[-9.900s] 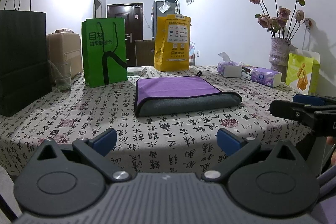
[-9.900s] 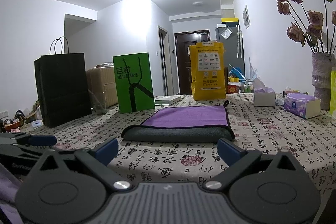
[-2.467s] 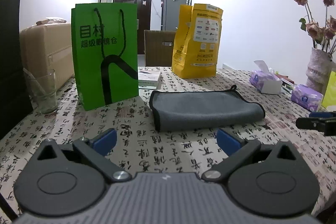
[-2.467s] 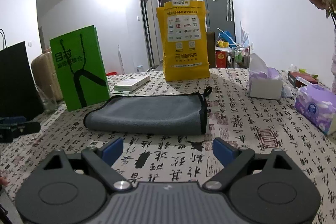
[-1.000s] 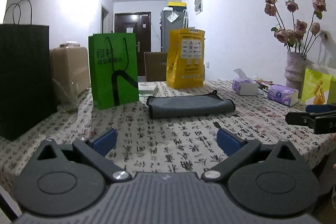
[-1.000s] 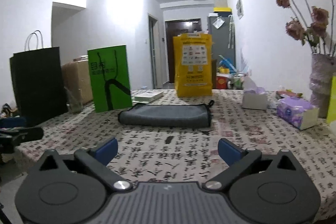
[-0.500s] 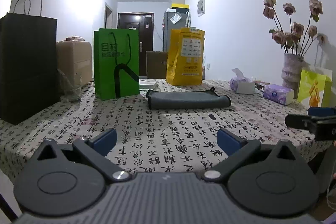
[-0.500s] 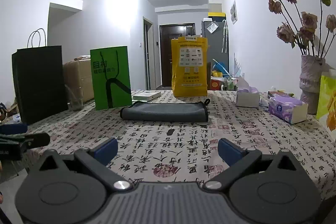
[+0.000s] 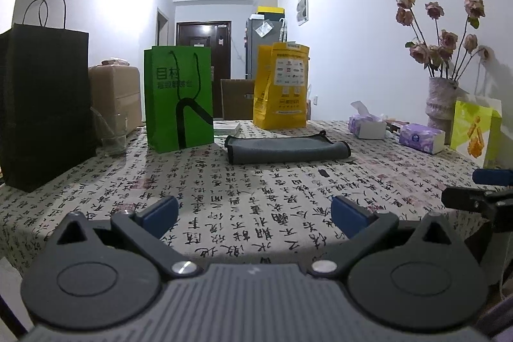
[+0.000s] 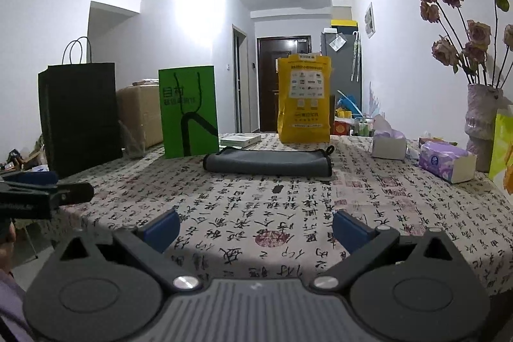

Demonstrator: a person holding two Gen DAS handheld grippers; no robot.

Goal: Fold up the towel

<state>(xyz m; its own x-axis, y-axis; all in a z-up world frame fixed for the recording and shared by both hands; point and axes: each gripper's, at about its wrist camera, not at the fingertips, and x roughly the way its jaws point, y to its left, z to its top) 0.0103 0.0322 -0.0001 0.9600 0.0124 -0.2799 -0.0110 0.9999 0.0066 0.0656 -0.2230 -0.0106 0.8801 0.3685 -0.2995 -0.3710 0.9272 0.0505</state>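
The grey towel [image 9: 287, 150] lies folded into a narrow strip on the patterned tablecloth, towards the far side of the table; it also shows in the right wrist view [image 10: 268, 162]. My left gripper [image 9: 255, 215] is open and empty, low over the near table edge, well short of the towel. My right gripper [image 10: 255, 229] is open and empty, also back at the near edge. Each gripper shows at the edge of the other's view, the right one [image 9: 481, 197] at the right and the left one [image 10: 45, 194] at the left.
A black bag [image 9: 45, 104], a glass [image 9: 112, 133], a green bag [image 9: 179, 98] and a yellow bag [image 9: 282, 92] stand along the left and back. Tissue boxes [image 9: 421, 138], a vase of flowers [image 9: 441, 98] and a lime bag [image 9: 474, 130] stand at the right.
Both grippers have drawn back from the towel towards the near table edge and sunk lower. The towel has stayed folded in place.
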